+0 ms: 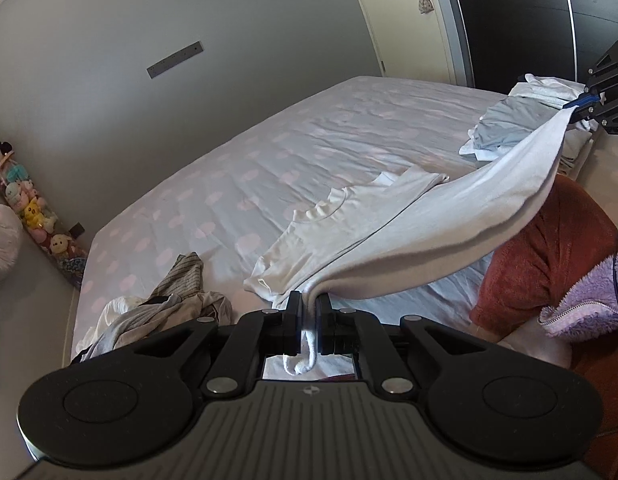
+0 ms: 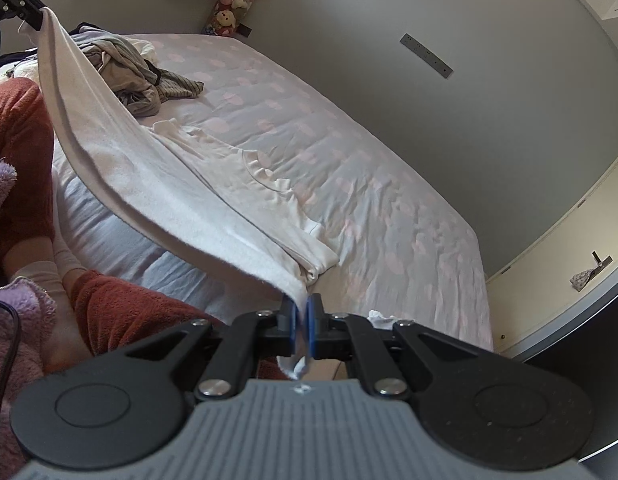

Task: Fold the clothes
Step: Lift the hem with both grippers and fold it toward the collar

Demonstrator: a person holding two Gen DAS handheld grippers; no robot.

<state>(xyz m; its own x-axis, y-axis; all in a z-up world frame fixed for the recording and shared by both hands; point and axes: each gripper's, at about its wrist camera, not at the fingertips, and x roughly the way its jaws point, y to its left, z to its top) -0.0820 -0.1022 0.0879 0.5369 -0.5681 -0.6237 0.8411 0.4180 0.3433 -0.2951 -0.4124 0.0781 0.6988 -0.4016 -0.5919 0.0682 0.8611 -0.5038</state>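
Note:
A white long-sleeved shirt [image 1: 389, 224] lies partly on the bed, and its near edge is lifted and stretched between both grippers. My left gripper [image 1: 308, 304] is shut on one corner of that edge. My right gripper [image 2: 303, 312] is shut on the other corner. The right gripper also shows in the left wrist view [image 1: 589, 104] at the far right, and the left gripper shows in the right wrist view [image 2: 29, 12] at the top left. The shirt [image 2: 213, 184] has its collar and sleeves resting flat on the sheet.
The bed [image 1: 269, 152] has a pale sheet with pink spots. A heap of unfolded grey striped clothes [image 1: 165, 304] lies at one end. A stack of folded clothes [image 1: 521, 120] sits at the other. The person's rust-red legs [image 1: 549, 256] are close by. Plush toys [image 1: 33, 216] line the wall.

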